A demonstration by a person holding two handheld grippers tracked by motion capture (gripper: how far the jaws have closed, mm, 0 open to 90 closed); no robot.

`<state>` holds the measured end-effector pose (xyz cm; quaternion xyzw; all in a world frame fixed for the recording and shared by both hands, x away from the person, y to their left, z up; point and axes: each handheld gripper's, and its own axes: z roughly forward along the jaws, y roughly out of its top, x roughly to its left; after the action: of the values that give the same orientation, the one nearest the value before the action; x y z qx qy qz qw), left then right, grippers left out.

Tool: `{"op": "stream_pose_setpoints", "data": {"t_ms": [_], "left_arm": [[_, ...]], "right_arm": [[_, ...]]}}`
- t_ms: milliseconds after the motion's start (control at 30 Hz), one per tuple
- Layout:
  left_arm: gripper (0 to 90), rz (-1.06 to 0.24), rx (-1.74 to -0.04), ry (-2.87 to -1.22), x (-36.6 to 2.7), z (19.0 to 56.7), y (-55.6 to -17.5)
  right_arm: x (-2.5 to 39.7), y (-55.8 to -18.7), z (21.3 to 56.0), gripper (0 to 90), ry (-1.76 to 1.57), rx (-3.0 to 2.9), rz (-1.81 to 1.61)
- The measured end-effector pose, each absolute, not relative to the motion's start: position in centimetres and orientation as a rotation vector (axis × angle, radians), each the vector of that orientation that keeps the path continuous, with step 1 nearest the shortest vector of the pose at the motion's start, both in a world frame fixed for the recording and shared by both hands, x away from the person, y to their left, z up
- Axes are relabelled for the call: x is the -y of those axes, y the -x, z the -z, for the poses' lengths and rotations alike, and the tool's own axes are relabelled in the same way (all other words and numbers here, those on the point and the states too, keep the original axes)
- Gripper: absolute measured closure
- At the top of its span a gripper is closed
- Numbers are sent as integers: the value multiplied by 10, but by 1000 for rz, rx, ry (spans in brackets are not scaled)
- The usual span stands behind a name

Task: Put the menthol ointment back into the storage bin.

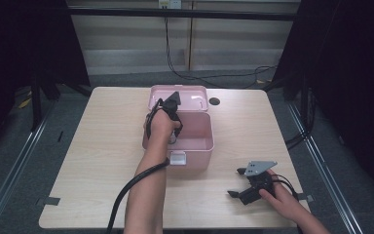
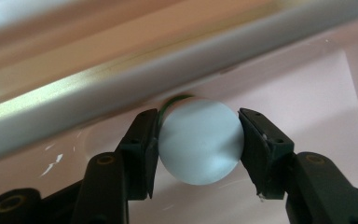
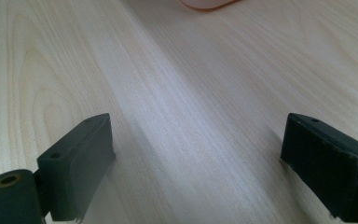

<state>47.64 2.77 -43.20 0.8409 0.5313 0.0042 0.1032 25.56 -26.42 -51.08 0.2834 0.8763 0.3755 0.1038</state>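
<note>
1. A pale blue-white round object (image 2: 200,142) sits clamped between the left gripper's (image 2: 198,140) jaws, one jaw pressed against each side; a thin dark green edge shows at its upper left. Its exact kind cannot be told.
2. Just beyond and below the jaws lies the glossy pink inside of the box (image 1: 200,142), with a pale rim running slantwise above the jaws in the left gripper view.
3. In the high view the left gripper (image 1: 172,109) reaches down into the open pink box, whose lid (image 1: 195,96) stands back behind it and whose white latch (image 1: 177,158) faces the person.
4. The right gripper (image 1: 237,183) rests low over the surface (image 1: 102,146), well apart from the box, its jaws spread wide with only bare light wood grain between them.
5. The surface is a pale wooden tabletop with rounded corners and a small dark round hole (image 1: 215,101) beside the lid.
6. Around it lie grey floor, black cables (image 1: 195,75) and dark curtains.
</note>
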Motion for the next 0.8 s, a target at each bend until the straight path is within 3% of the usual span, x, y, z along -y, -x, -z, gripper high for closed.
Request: {"op": "stream_pose_setpoints", "data": {"t_ms": [800], "left_arm": [[310,-10,-1564,-2475,-33,419,-472]], "right_arm": [[264,-256,511,86,-832,-2584,-1109]]}}
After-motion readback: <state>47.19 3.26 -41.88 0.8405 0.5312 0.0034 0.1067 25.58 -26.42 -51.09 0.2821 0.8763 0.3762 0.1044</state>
